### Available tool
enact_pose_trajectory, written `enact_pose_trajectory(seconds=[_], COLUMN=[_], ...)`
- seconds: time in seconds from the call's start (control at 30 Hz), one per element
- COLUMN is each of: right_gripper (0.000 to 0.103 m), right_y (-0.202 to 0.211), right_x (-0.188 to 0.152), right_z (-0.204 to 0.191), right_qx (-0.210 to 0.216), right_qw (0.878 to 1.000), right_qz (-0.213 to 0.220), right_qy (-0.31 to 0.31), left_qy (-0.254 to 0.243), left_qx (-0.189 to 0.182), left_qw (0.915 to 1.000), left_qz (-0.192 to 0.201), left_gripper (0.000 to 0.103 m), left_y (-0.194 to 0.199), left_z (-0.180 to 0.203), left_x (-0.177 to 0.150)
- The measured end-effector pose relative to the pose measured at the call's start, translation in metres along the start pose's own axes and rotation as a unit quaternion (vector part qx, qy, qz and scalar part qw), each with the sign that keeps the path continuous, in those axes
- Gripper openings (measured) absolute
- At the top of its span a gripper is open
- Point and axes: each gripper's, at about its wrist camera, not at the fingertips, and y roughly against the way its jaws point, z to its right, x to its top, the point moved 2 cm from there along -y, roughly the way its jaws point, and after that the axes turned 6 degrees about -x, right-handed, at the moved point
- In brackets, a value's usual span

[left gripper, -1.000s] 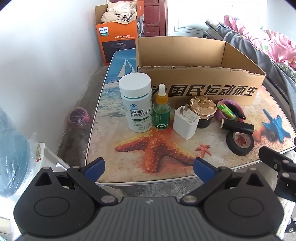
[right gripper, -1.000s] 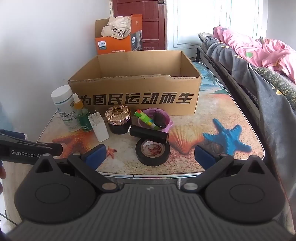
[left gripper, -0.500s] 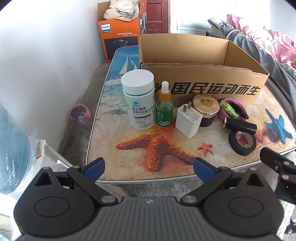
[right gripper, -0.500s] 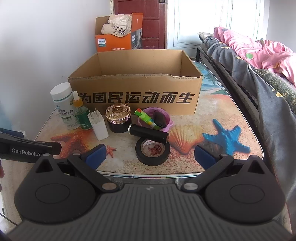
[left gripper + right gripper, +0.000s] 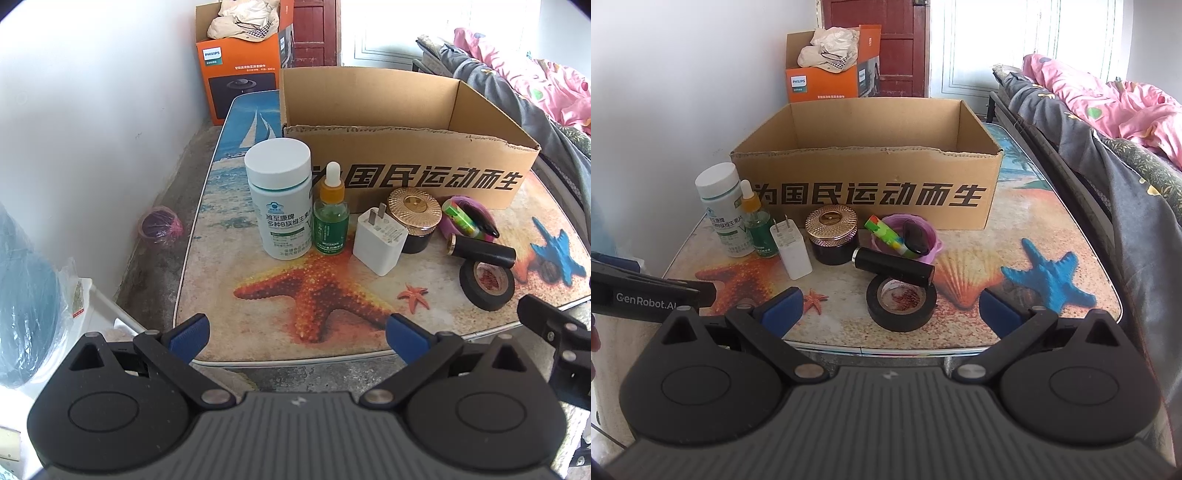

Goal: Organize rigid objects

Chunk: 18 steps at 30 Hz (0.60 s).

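- The left gripper hangs at the table's near edge, its blue-tipped fingers spread wide with nothing between them; below them lie the table rim and bare orange-starfish print.
- The right gripper is also at the near edge, its fingers wide apart and empty, framing the black tape roll.
- The tape roll lies flat close to the near edge of the table, with open printed surface to its right around the blue starfish.
- A black tube lies on its side across the tape roll's far rim.
- To the left a white plug adapter stands upright, prongs up, with bare tabletop in front of it.
- Behind the tube sit a dark jar with a gold lid and a purple cup holding a green-and-multicoloured stick and a dark oval item.
- Left of the adapter, a green dropper bottle stands just beside a white pill bottle; both are near the table's left edge, where a strip of floor runs along the wall.
- A cardboard box stands open just behind this row, filling the table's middle; its floor is hidden from both views.
- A bed with grey and pink bedding borders the table's right edge.
- Beyond the table's far end stands an orange carton with cloth in it.
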Motion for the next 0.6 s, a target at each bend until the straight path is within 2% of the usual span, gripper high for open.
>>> enact_pose_trajectory(seconds=[0.6], right_gripper=[0.102], right_y=[-0.0014], right_x=[0.0042], right_z=[-0.003], right_qx=[0.006], right_qw=[1.0], right_qz=[0.007], right_qy=[0.004], left_qy=[0.002], left_qx=[0.009], left_qw=[0.9999], left_qz=[-0.006], left_gripper=[0.102], left_y=[-0.0067], left_z=[-0.0044], left_x=[0.001])
